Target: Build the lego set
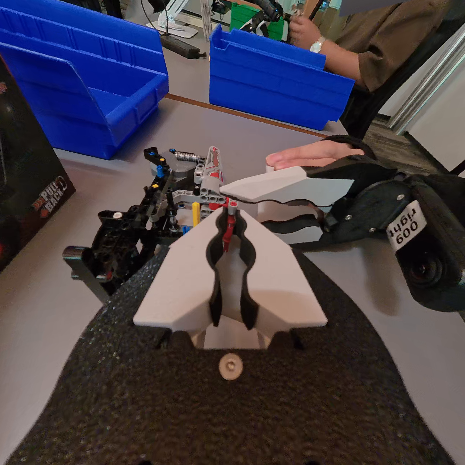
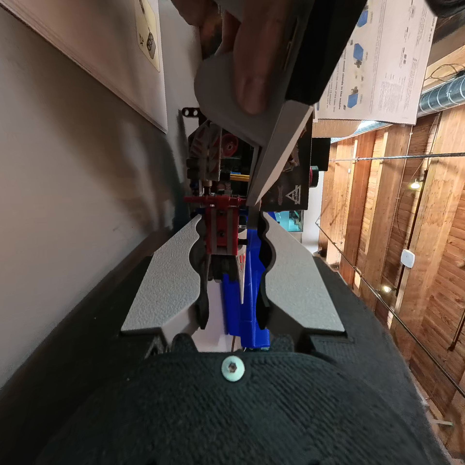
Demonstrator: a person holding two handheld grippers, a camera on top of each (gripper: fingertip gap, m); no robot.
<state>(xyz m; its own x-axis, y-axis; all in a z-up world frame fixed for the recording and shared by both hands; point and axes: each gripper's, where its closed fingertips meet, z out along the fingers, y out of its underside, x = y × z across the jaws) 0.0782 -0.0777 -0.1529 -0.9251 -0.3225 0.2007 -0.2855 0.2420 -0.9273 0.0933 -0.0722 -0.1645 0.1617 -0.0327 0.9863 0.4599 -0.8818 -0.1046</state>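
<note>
Pinching red pin (image 1: 228, 230), left gripper (image 1: 230, 214) narrow; right gripper (image 2: 232, 221) seemingly clasping lego model (image 1: 161, 201).

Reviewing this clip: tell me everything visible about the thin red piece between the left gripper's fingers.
The thin red piece is a slim, glossy plastic axle-like pin with small collars along its length. In the left wrist view it stands roughly upright between the fingertips of the left hand-held gripper, which is shut on it. Its upper end meets a small grey connector on the partly built lego model; its lower end hangs free. The right hand-held gripper clamps the model's grey beam just above.
</note>
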